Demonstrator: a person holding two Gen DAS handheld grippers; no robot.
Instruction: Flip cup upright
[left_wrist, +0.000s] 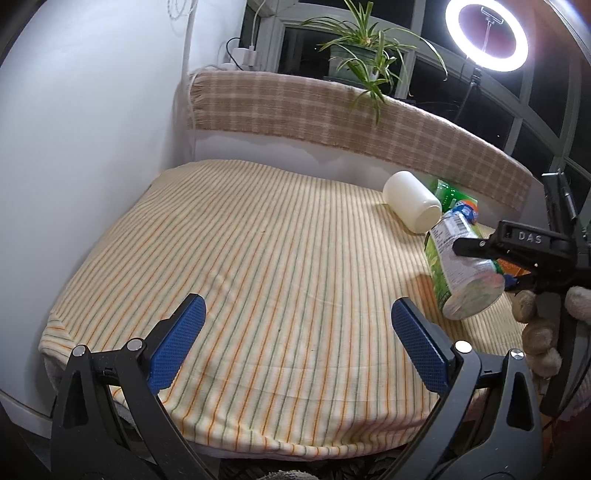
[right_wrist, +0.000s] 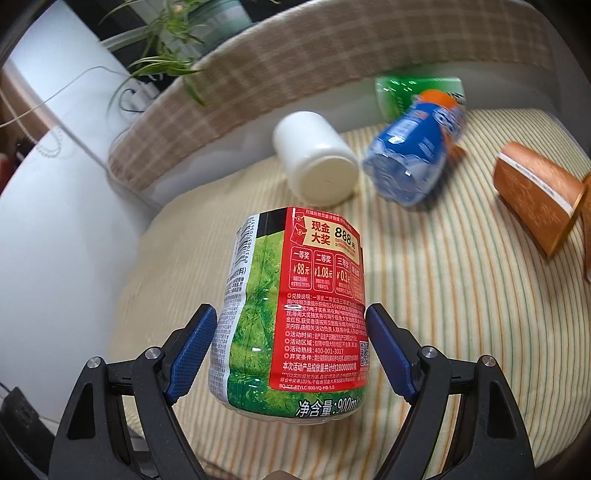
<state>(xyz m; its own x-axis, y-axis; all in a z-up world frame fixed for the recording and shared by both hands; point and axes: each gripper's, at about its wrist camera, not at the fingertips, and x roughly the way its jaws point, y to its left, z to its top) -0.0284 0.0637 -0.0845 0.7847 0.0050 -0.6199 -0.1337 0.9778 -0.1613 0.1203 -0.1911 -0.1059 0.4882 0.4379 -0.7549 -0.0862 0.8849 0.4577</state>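
The right gripper pinches a cut-off bottle cup by its sides, blue fingers pressed against the green-and-red label, holding it tilted in the air above the striped surface. In the right wrist view the cup's far end points away toward the back of the surface, the label's print readable and a barcode running down its left edge. From the left wrist view the same cup hangs at the right edge of the scene, clamped by the right gripper, its clear end tipped down toward the cloth and the near edge; whether that end is the open mouth or the base cannot be told.

The left gripper hovers low over the near part of the surface, its fingers spread wide with nothing between them.

Behind the held cup, a white jar lies on its side near the back edge, just beside a blue bottle that also lies tipped over. A green pack sits behind the blue bottle against the wall, and an orange box lies well apart to the right. A checked cloth drapes the ledge behind, where a spider plant stands; a ring light glows at upper right.
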